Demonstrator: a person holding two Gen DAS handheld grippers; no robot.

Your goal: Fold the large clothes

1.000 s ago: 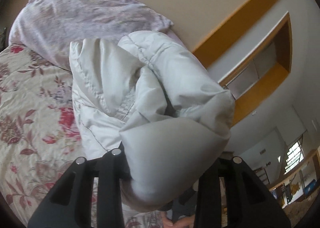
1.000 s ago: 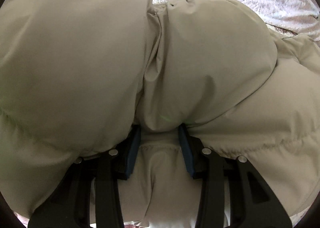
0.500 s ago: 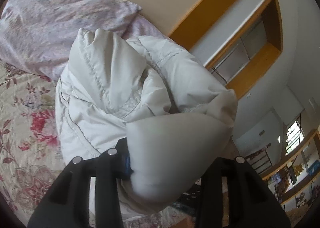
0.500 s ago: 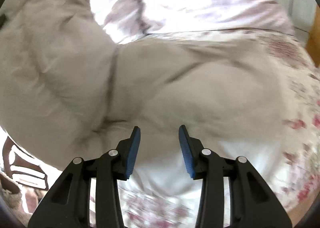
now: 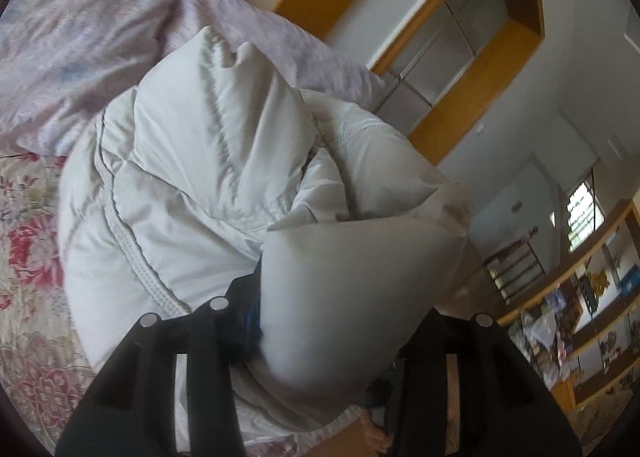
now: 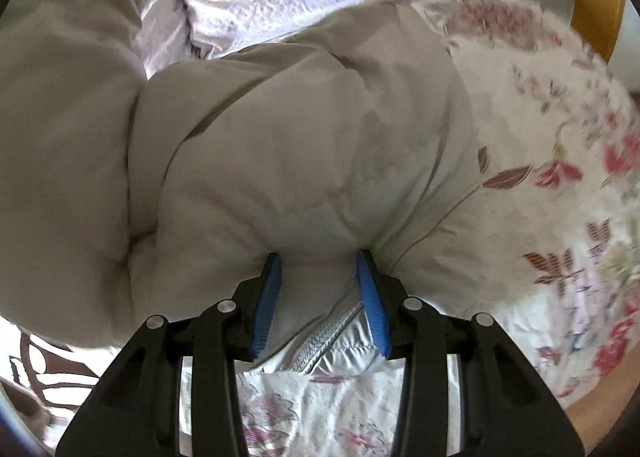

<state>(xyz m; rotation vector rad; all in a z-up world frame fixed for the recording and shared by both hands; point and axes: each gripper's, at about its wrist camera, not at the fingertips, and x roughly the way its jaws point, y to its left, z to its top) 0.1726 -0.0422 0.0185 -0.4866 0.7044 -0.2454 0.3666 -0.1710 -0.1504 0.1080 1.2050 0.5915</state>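
Observation:
A pale grey puffy down jacket (image 5: 200,197) is bunched and lifted above the floral bedspread. My left gripper (image 5: 340,321) is shut on a thick padded fold of it, which hides the fingertips. In the right wrist view the jacket (image 6: 280,137) fills the middle. My right gripper (image 6: 318,277) grips a padded fold between its blue pads (image 6: 370,297). The jacket's zipper and shiny lining (image 6: 328,333) hang just below the pads.
A floral bedspread (image 6: 560,217) covers the bed, also seen in the left wrist view (image 5: 28,277). Pale lilac pillows (image 5: 80,49) lie at the head. A wooden-framed wall niche (image 5: 460,49) and shelves (image 5: 580,317) are to the right.
Both grippers have carried the jacket, swinging to the right over the bed. The right wrist view now shows more floral bedspread on the right, and the jacket bulk has shifted left.

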